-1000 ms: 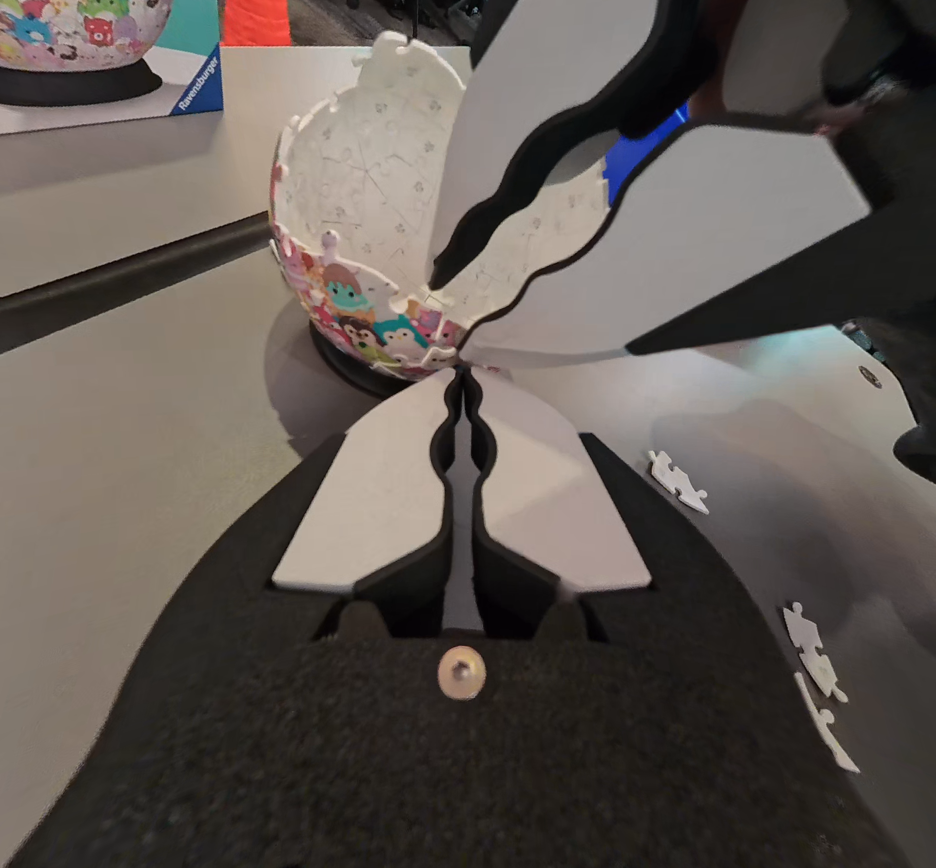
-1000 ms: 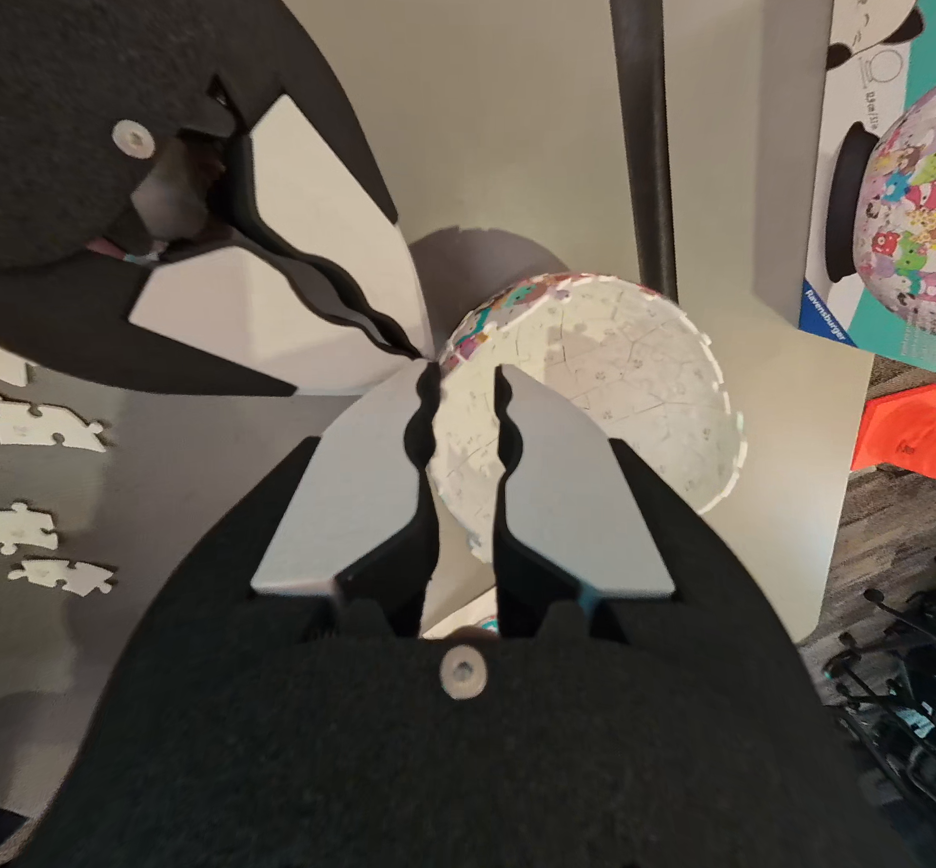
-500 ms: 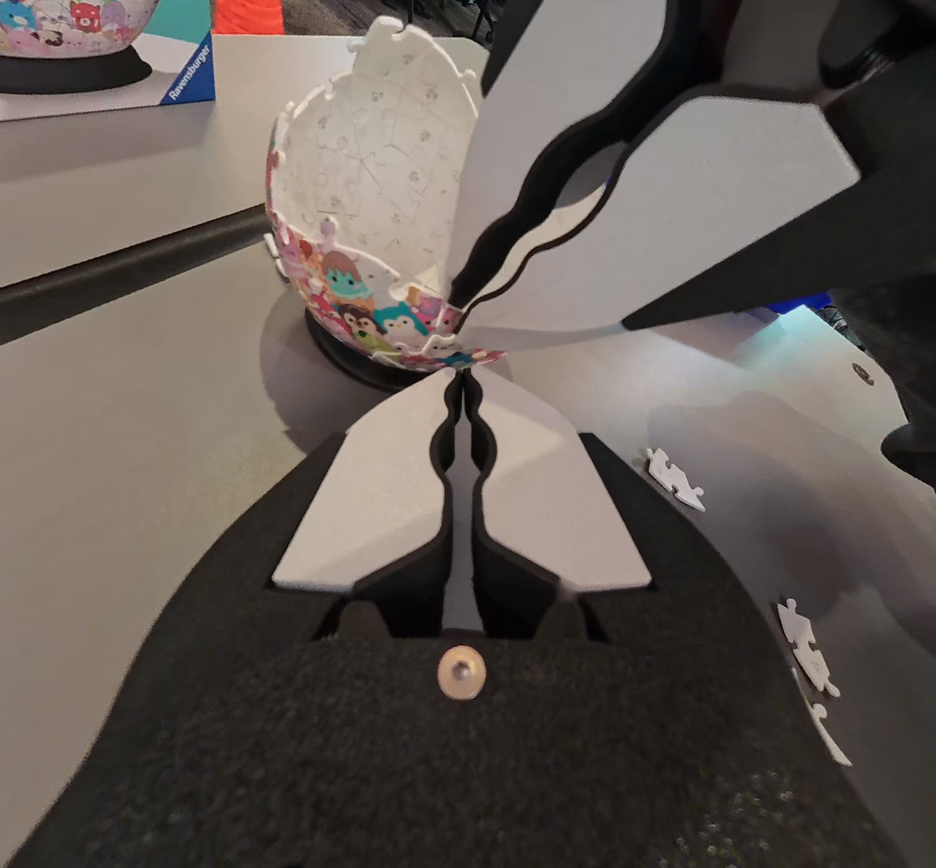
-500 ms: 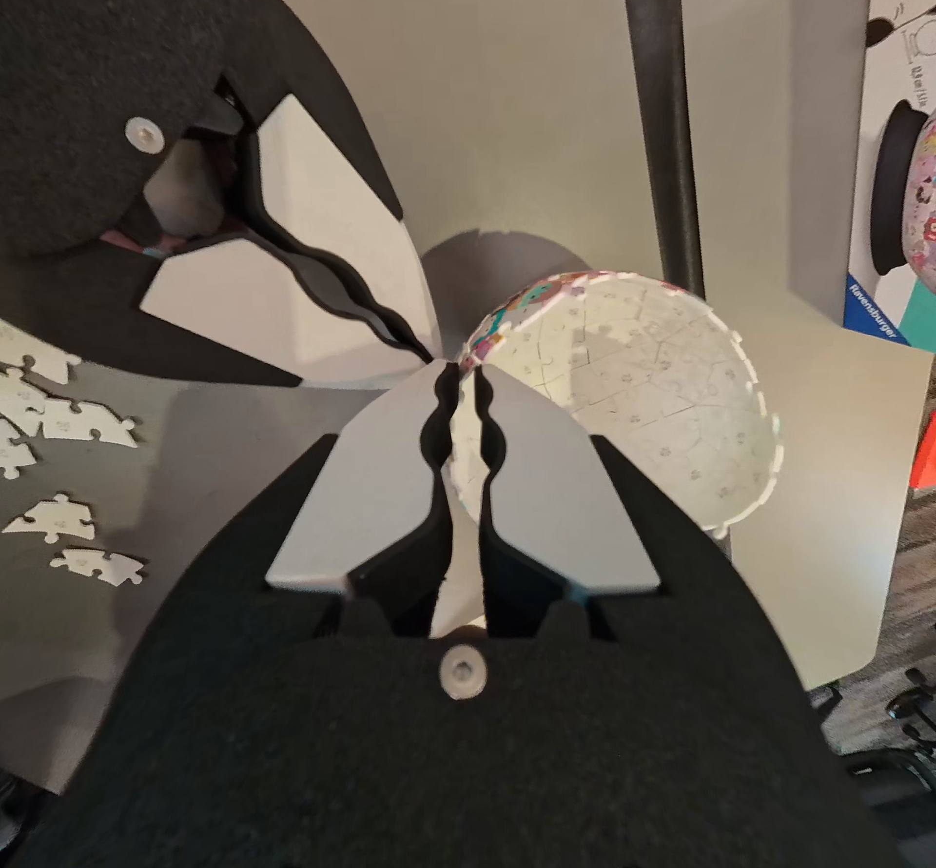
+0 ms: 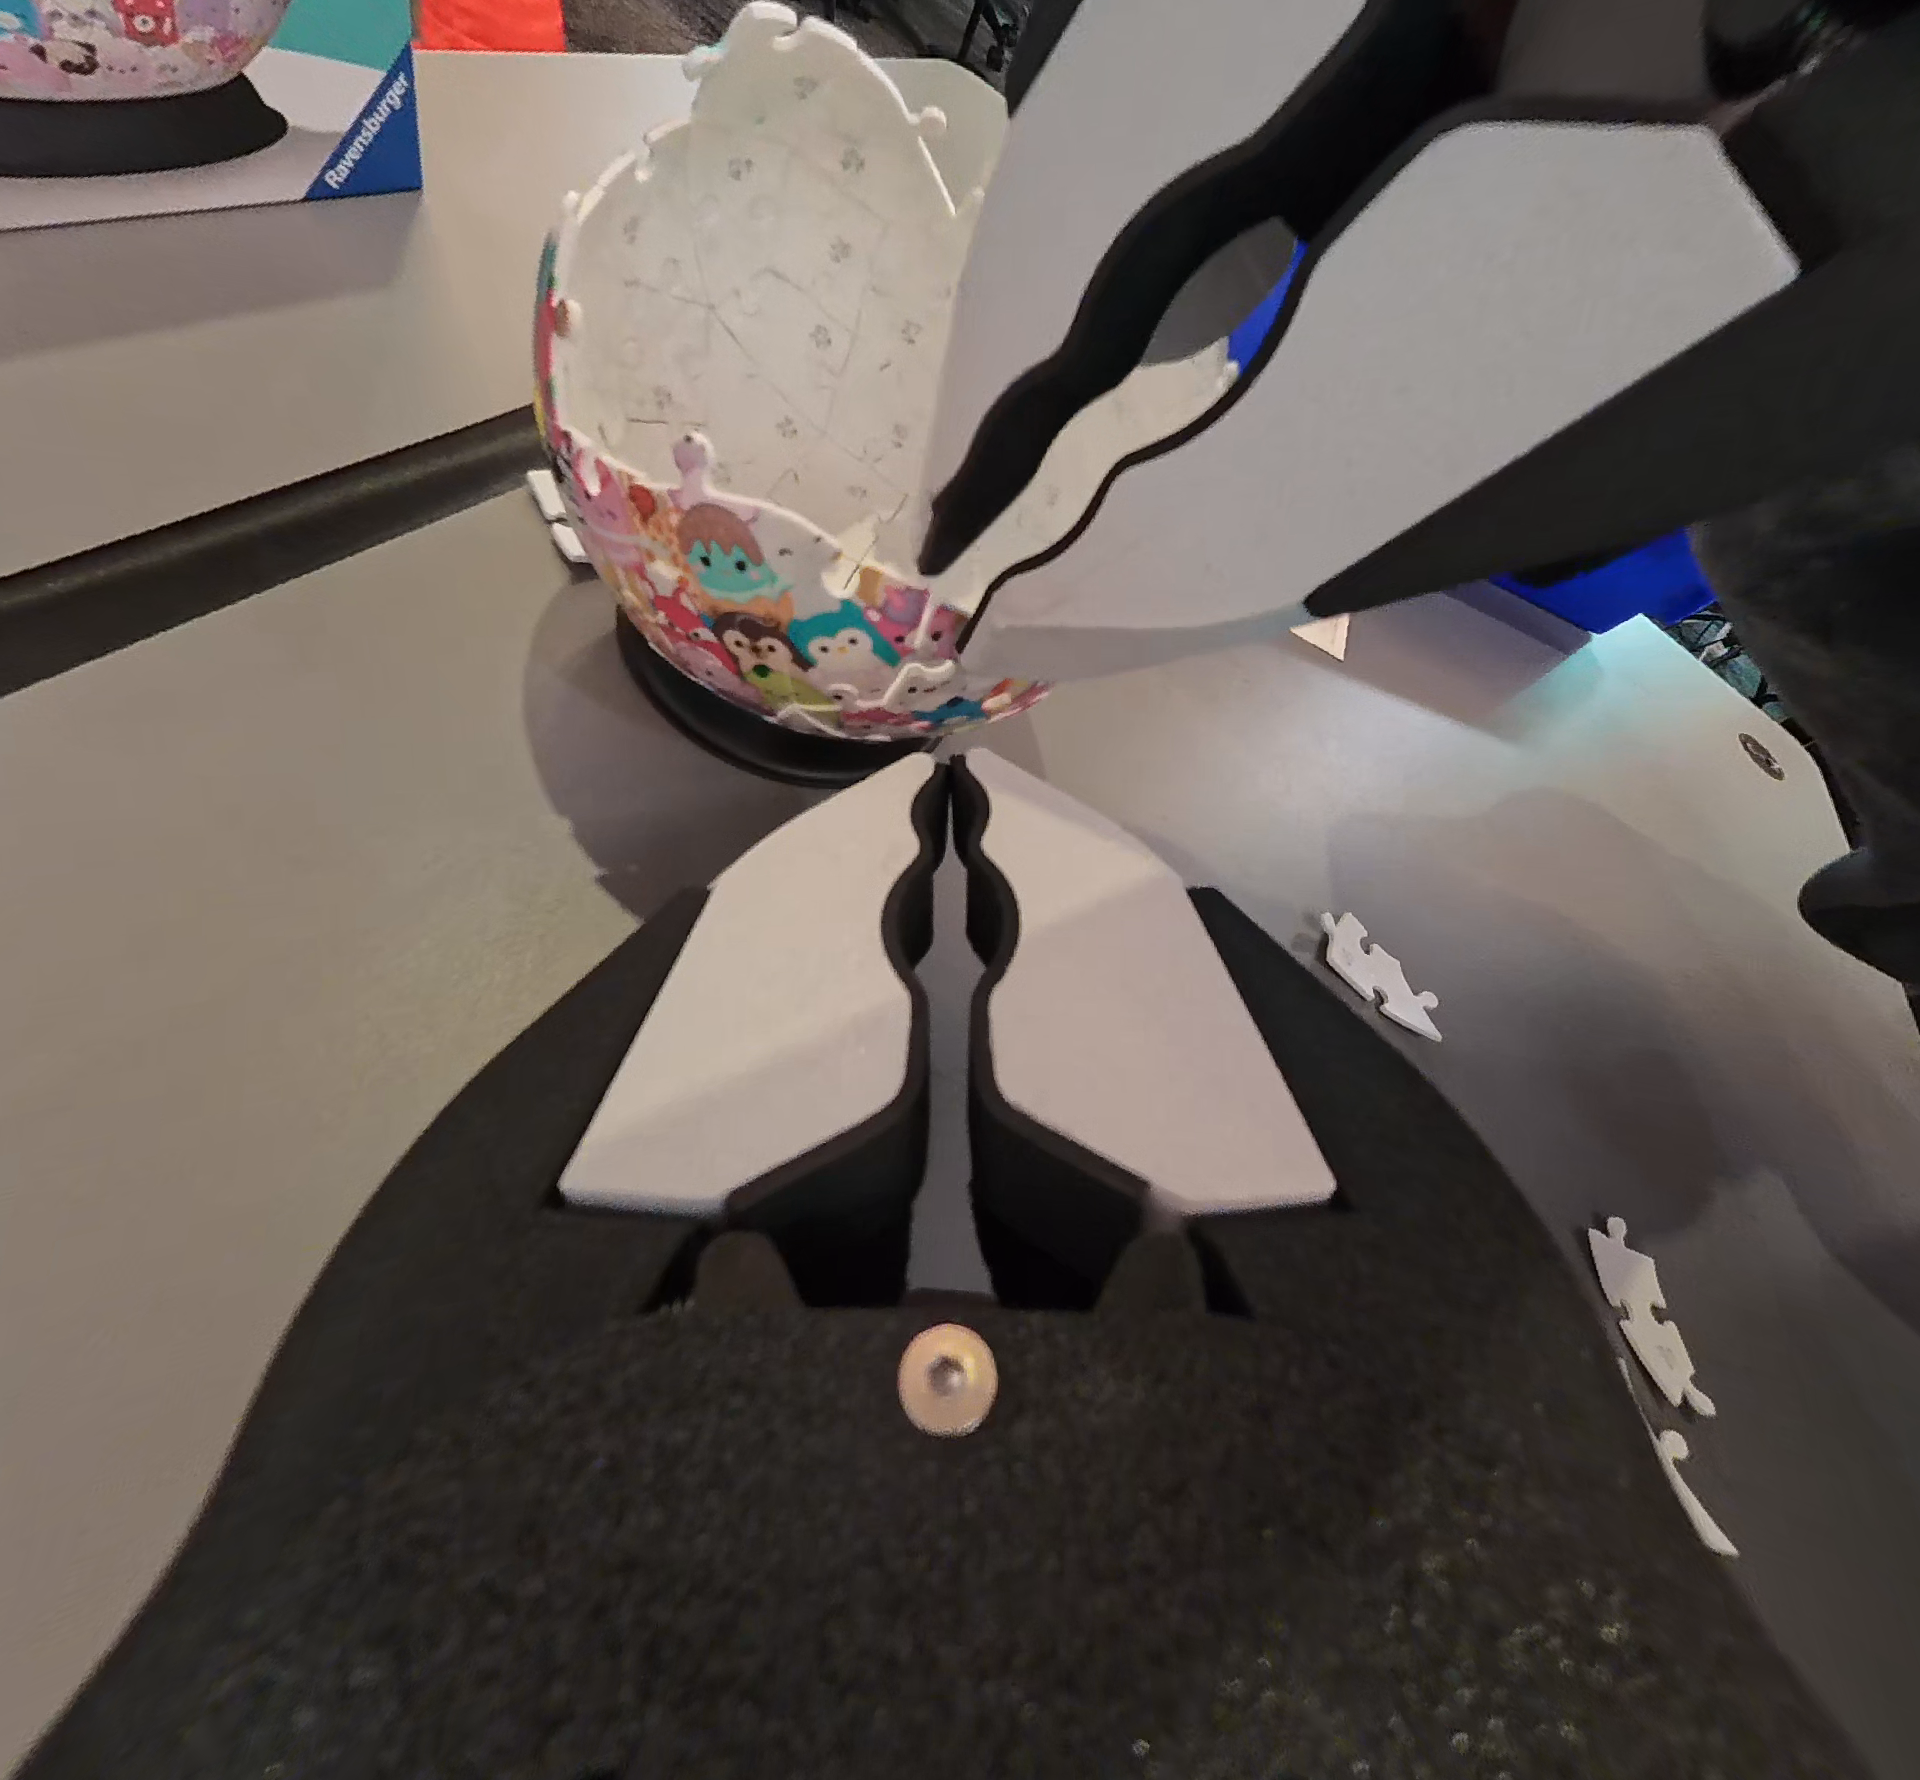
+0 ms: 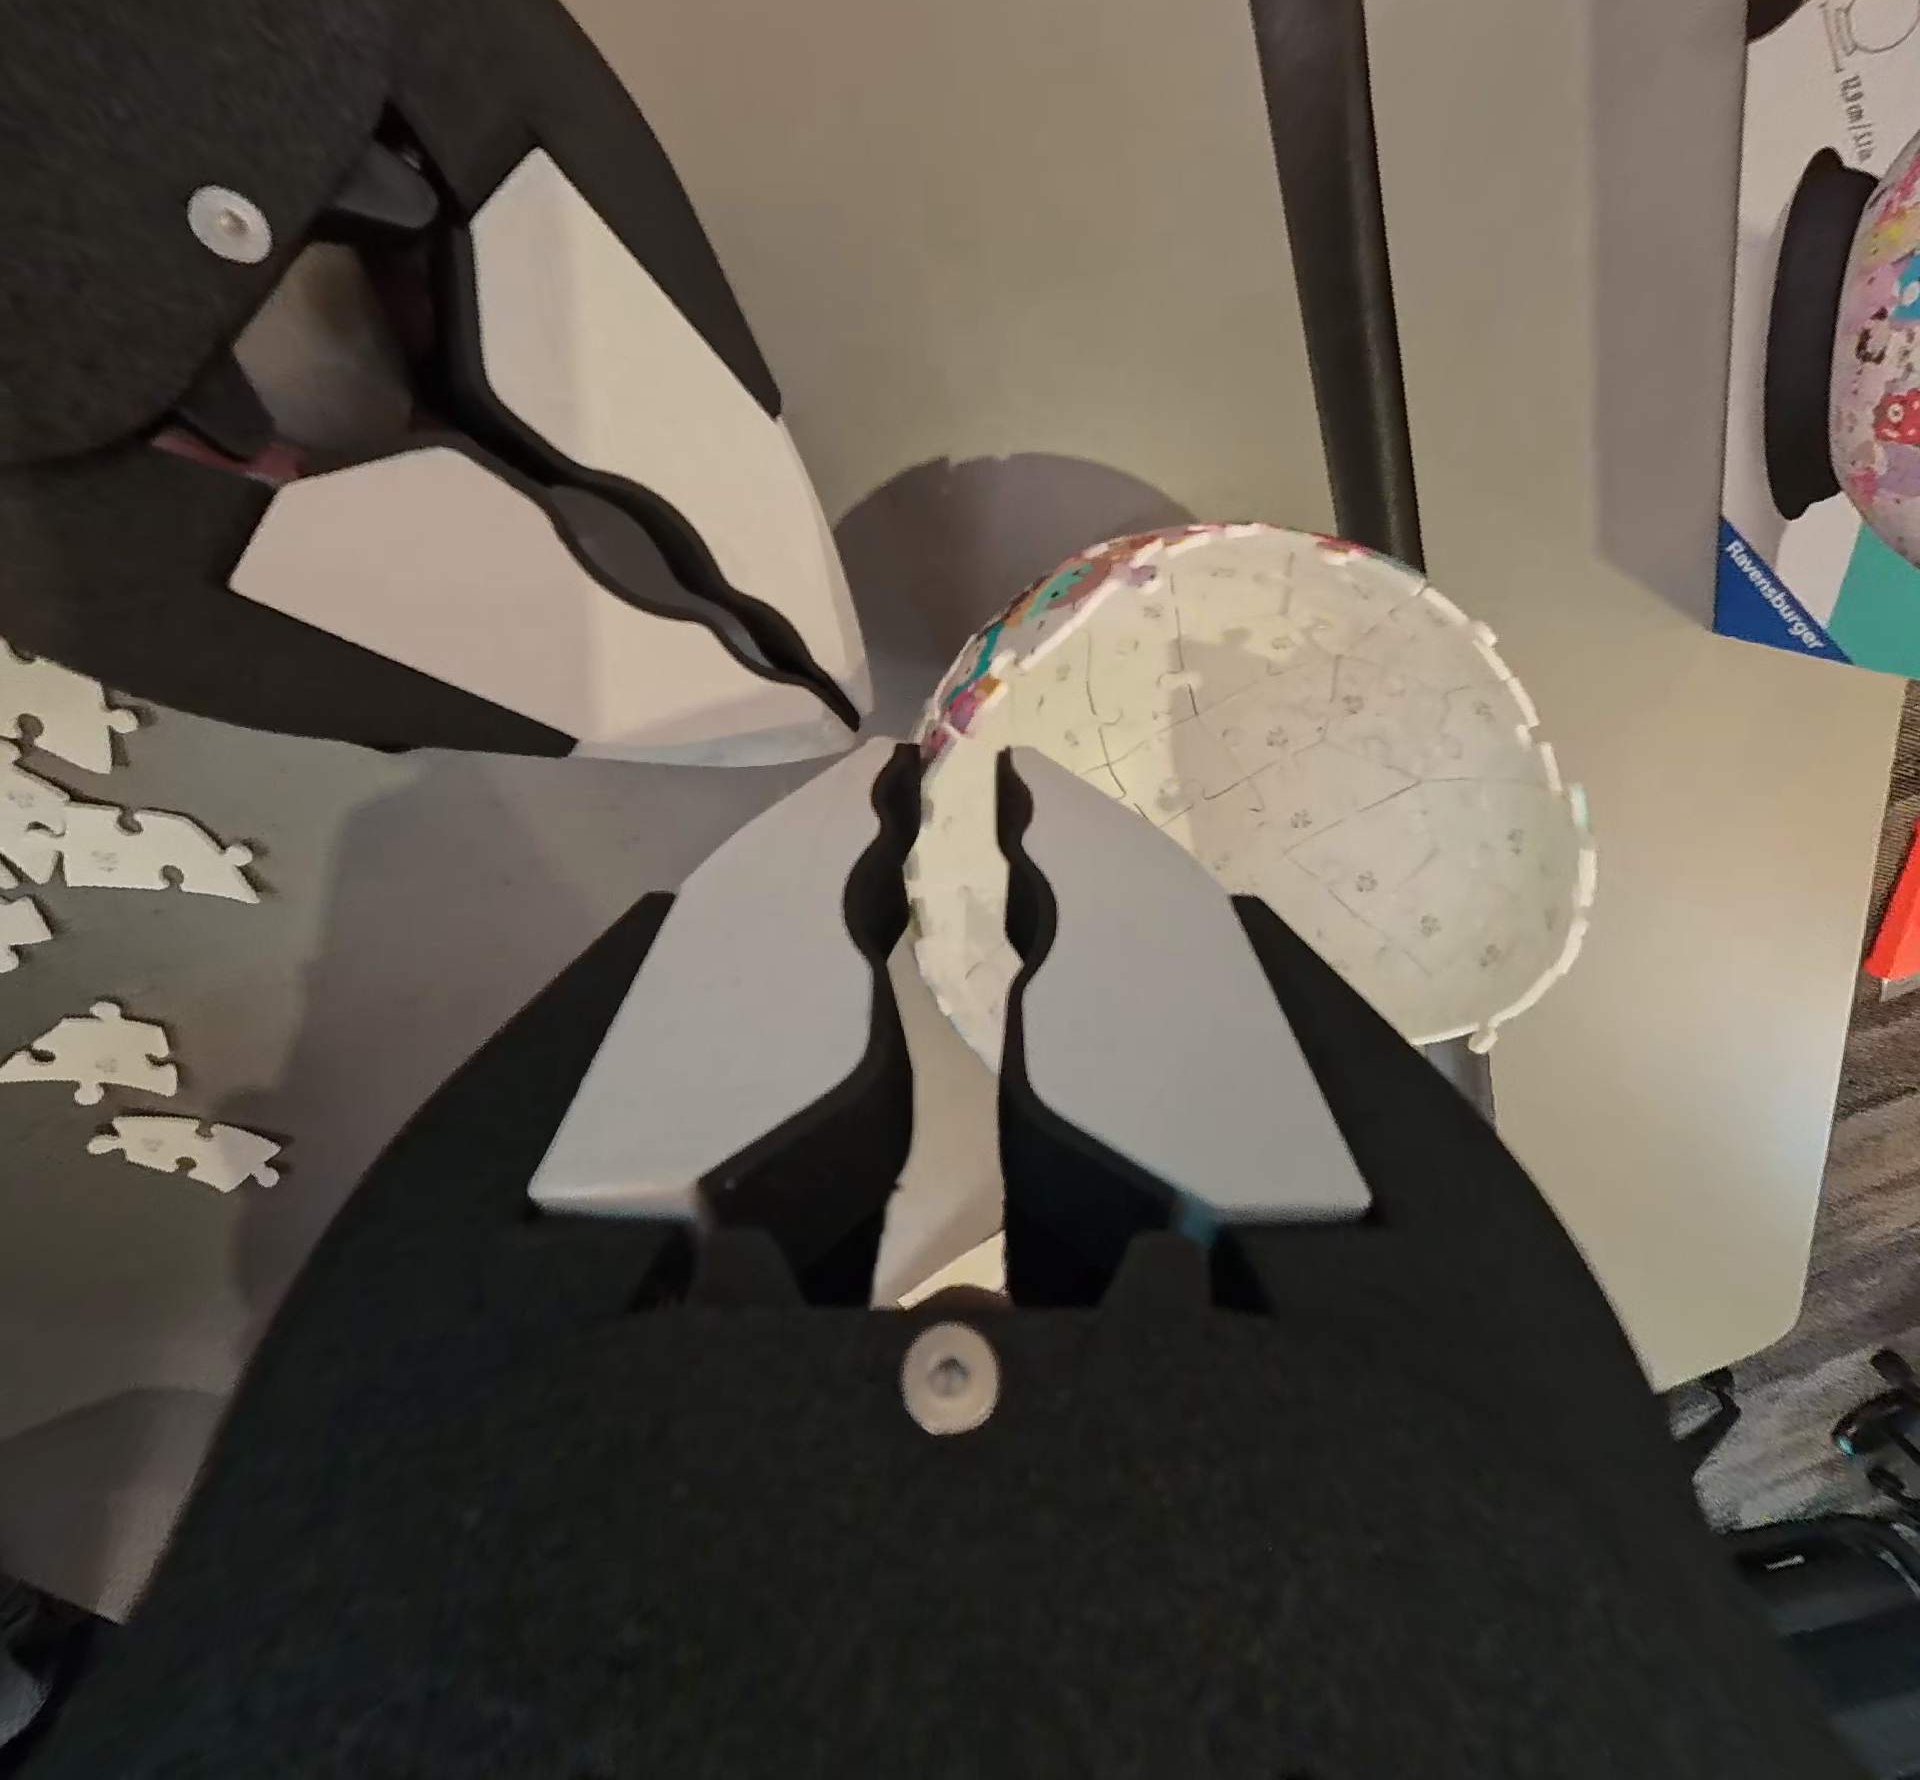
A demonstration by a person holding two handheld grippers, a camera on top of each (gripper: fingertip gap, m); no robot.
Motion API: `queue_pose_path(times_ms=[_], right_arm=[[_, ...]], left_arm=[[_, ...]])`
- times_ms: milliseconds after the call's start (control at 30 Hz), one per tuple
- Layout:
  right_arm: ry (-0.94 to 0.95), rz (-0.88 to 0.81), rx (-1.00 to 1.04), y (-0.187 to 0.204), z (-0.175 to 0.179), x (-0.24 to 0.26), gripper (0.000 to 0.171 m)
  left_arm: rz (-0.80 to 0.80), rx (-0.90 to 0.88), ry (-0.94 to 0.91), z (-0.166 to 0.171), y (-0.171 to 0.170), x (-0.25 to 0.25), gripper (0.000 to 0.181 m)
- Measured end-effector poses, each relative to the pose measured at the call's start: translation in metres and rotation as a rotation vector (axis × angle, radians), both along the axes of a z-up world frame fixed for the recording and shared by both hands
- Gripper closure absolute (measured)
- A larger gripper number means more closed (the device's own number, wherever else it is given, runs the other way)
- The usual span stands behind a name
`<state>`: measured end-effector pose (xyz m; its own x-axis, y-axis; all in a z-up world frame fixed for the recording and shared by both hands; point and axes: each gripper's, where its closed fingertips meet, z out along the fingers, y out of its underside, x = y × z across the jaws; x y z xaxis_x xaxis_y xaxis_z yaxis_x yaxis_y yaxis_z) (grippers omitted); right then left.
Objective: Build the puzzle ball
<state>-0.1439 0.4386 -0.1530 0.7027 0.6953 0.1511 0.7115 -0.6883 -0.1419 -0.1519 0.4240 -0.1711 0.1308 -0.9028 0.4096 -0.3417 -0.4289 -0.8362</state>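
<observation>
Since half a second ago, right gripper (image 6: 951,774) has opened its jaws about the rim of the ball (image 5: 748,400), wall between them, no clamp evident. Left gripper (image 5: 948,774) holds jaws together, empty, just before the ball on its stand (image 5: 727,728). Step: steadying the half-built shell. Next: fetch a loose piece (image 6: 187,1148) from the table (image 5: 260,899).

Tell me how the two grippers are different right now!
The left gripper is shut with nothing between its fingers, while the right gripper is partly open, straddling the puzzle ball's rim. The left gripper stays just outside the ball, near its black stand; the right gripper has one finger inside the white shell. Both have grey fingers with wavy black pads.
</observation>
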Motion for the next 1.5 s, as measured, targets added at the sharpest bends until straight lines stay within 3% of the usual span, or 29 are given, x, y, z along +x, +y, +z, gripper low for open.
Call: queue_pose_path(times_ms=[200, 367, 767, 967, 1100, 1500], right_arm=[[0.03, -0.011, -0.01, 0.001, -0.002, -0.005, 0.15], [0.02, -0.011, -0.004, 0.004, -0.004, -0.005, 0.162], [0.054, -0.033, -0.036, 0.0, -0.005, -0.002, 0.167], [0.022, -0.003, -0.024, -0.001, -0.005, -0.001, 0.165], [0.004, 0.008, -0.016, -0.003, -0.001, 0.002, 0.153], [-0.073, 0.009, -0.073, -0.021, -0.01, 0.011, 0.155]], left_arm=[[-0.004, 0.001, 0.002, 0.0, -0.001, 0.0, 0.181], [-0.005, 0.0, 0.002, 0.0, -0.001, 0.0, 0.181], [-0.025, 0.005, 0.008, -0.001, -0.004, 0.002, 0.181], [-0.025, 0.006, 0.007, -0.001, -0.004, 0.003, 0.181], [-0.023, -0.005, 0.0, 0.0, -0.004, 0.002, 0.181], [-0.032, -0.003, 0.004, -0.001, -0.005, 0.003, 0.181]])
